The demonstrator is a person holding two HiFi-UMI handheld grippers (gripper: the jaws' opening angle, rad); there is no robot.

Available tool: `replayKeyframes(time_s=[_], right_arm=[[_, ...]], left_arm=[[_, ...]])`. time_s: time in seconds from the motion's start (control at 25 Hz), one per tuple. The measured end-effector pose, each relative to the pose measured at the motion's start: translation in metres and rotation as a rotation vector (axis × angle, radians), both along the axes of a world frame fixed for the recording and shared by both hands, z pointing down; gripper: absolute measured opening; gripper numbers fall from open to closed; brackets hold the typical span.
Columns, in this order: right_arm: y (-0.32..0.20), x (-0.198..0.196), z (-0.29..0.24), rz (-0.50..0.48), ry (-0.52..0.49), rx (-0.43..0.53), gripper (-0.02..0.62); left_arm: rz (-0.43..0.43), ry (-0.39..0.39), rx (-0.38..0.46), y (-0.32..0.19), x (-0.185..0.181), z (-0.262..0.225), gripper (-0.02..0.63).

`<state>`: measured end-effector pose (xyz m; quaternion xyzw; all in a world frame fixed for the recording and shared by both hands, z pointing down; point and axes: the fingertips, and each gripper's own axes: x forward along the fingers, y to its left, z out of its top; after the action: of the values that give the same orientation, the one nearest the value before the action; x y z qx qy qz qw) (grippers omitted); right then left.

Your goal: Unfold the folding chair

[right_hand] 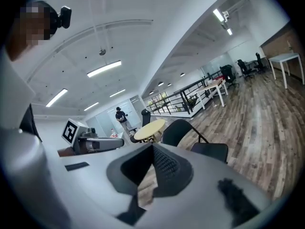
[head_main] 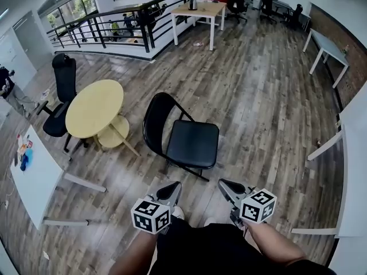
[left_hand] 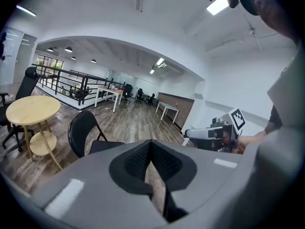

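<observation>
Chair [head_main: 192, 144] is judged already unfolded at mid-frame; left claw [head_main: 170, 189] and right claw [head_main: 225, 185] are held shut, empty, so no further move is called for.

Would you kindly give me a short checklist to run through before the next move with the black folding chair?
1. Black metal folding chair opened out, seat down: ok.
2. Chair upright on the wooden plank floor: ok.
3. Left gripper jaws together, nothing between them: ok.
4. Right gripper jaws together, nothing between them: ok.
5. Both grippers apart from the chair: ok.
6. All chair feet flat on the floor: cannot tell, the seat hides some of them.
</observation>
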<state>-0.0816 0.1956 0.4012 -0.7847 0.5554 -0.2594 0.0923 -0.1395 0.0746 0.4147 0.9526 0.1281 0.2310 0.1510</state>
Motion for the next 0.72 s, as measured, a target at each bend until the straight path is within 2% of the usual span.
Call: replayKeyframes(time_s=[0.24,0.4,0.64,0.72], right_arm=[[0.004,-0.014,0.014,0.000,-0.031,-0.009,0.005],[-0.005,-0.020,0.020,0.022,-0.017,-0.034,0.005],[-0.032,-0.018,0.019,0.071,0.031,-0.051,0.005],[-0.040,-0.019,0.022,0.088,0.020,-0.051,0.005]], left_arm=[[0.010,-0.018,-0.016,0.010,-0.006,0.005,0.007],[0.026,-0.018,0.020,-0.010,-0.003,0.007,0.008],[0.068,-0.013,0.019,-0.045,-0.008,0.006,0.008],[0.076,-0.027,0.004,-0.053,-0.010,0.013,0.008]])
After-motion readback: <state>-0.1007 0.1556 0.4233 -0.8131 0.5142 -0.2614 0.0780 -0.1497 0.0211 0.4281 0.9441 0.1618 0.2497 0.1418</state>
